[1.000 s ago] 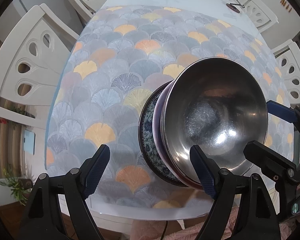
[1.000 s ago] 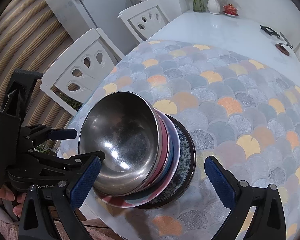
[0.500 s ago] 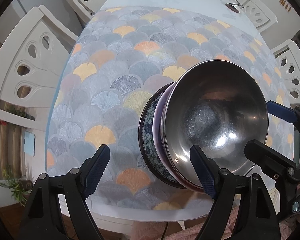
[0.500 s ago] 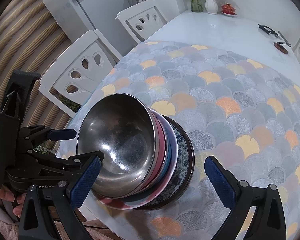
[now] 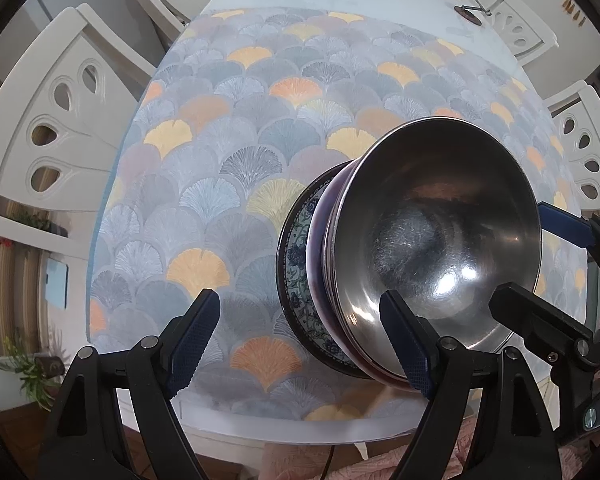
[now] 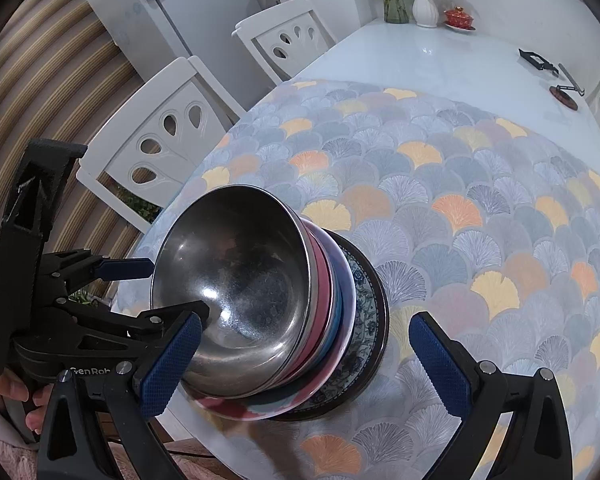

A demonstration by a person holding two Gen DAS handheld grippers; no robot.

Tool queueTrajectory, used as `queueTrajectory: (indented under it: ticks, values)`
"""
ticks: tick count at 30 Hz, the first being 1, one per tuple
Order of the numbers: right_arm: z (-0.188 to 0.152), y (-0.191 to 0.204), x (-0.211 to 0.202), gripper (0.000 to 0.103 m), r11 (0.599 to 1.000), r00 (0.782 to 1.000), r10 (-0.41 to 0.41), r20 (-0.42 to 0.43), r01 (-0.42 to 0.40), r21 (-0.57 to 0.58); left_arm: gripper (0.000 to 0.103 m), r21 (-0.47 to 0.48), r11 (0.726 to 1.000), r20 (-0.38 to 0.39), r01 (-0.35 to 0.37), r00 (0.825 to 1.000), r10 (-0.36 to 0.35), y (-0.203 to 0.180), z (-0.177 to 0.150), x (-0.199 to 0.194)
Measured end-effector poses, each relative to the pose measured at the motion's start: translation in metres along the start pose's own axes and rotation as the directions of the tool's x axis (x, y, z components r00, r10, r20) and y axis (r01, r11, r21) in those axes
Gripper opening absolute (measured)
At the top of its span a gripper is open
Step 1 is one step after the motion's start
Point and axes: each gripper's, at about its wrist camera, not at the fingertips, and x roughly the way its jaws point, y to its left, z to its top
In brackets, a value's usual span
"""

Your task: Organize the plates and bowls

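Steel bowl [image 5: 440, 236] on top of a stack at the near table [image 6: 440, 52] edge, on the fan-patterned cloth [image 5: 240, 184]. Beneath it, pink and blue bowls [image 6: 332, 304], mostly hidden, only rims showing; hard to count. Patterned plate [image 6: 364, 312] at the bottom, largely covered. Left gripper [image 5: 300, 340] released, spread wide, nothing between the pads; right pad overlapping the steel bowl's near rim in view, contact unclear. Right gripper [image 6: 304, 364] likewise released, straddling the stack's near side, left pad just beside the bowl wall, touching or not cannot be told. Hand [image 6: 8, 396] cut off at lower left. Chairs [image 6: 160, 140] partly out of frame.
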Motion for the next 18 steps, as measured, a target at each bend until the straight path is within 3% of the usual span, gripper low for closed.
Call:
queueTrajectory:
  ticks: [18]
  values:
    - [0.0005,0.0001,0.0027,0.103,1.0,1.0,0.004,-0.006,-0.004,-0.009,0.081,-0.01,1.0,-0.01,0.003,1.0,-0.003,0.0053,0.0029,0.0015]
